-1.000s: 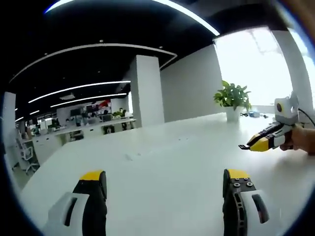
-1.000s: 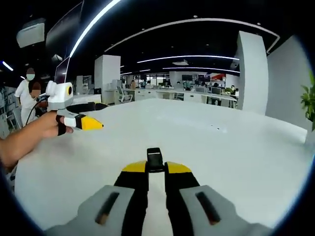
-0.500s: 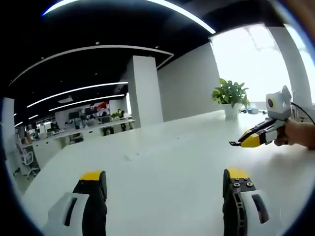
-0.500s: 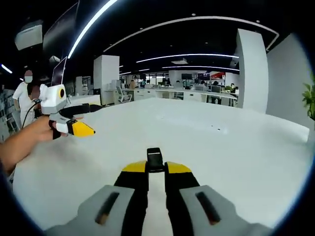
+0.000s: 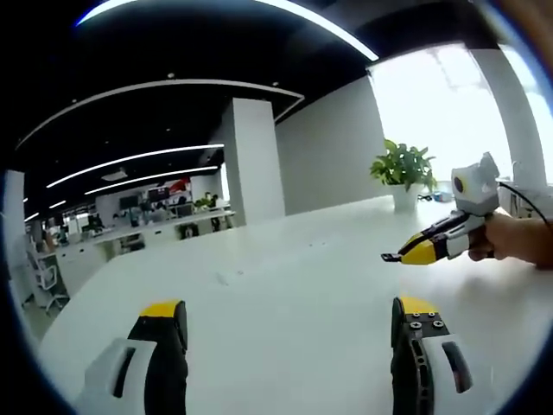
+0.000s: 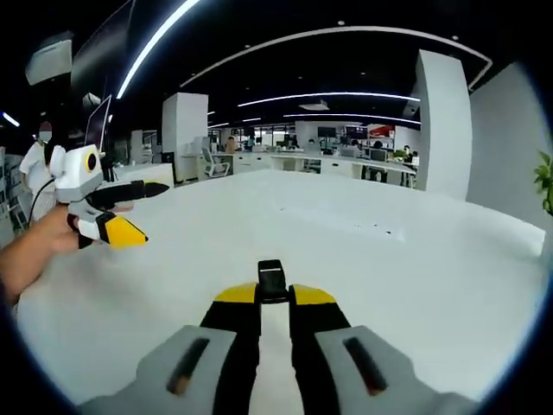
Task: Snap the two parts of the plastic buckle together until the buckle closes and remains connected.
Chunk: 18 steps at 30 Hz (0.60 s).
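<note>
1. Two tongs are held over a wide white bench (image 5: 285, 294).
2. In the right gripper view, the right tongs (image 6: 274, 298) are seen clamped on a small black buckle part (image 6: 271, 280), at 6 o'clock.
3. The left tongs (image 5: 289, 322) are spread wide with nothing held.
4. A potted plant (image 5: 404, 173) stands at 2 o'clock in the left gripper view, a white pillar (image 5: 251, 160) at 12.
5. Nothing is seen lying between the tongs.

Large white surface (image 5: 285, 294), smooth and glossy, stretching far back. A potted plant (image 5: 404, 173) stands at its far edge, near the bright window.
</note>
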### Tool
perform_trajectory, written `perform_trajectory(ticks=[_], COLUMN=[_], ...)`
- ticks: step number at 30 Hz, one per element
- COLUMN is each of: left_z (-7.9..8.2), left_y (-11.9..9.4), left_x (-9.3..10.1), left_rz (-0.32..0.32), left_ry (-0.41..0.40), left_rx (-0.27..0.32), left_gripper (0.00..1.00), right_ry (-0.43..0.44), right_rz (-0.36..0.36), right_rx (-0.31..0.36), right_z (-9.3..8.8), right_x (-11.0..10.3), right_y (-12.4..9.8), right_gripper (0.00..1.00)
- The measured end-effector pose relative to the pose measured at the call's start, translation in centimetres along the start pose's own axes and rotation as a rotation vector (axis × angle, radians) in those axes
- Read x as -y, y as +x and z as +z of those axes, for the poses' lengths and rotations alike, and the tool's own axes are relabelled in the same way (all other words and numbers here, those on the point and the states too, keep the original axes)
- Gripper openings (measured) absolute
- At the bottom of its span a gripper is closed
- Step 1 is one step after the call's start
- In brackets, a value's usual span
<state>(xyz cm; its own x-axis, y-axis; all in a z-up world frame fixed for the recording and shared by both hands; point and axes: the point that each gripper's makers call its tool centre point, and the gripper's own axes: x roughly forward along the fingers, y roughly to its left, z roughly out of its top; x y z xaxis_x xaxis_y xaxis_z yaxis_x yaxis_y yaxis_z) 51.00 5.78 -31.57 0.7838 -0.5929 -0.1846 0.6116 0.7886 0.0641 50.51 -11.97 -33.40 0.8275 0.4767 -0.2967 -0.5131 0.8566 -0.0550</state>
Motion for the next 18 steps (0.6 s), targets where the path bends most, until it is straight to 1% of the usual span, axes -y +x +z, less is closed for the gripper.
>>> perform_trajectory(ticks=[8,18], left_z=[-0.1,0.0], left_y=[0.2,0.2], left_x=[0.2,0.2], left_rz=[-0.007,-0.014], left_ry=[0.004,0.001], left_rx=[-0.007,-0.009], left_gripper=[1.0,1.0], right_ry=[0.004,0.003], right_rz=[-0.002,-0.009], right_rx=[0.006,-0.002], right_z=[0.8,1.0], right_x=[0.2,0.5], right_y=[1.5,3.1], right_gripper=[0.1,0.1])
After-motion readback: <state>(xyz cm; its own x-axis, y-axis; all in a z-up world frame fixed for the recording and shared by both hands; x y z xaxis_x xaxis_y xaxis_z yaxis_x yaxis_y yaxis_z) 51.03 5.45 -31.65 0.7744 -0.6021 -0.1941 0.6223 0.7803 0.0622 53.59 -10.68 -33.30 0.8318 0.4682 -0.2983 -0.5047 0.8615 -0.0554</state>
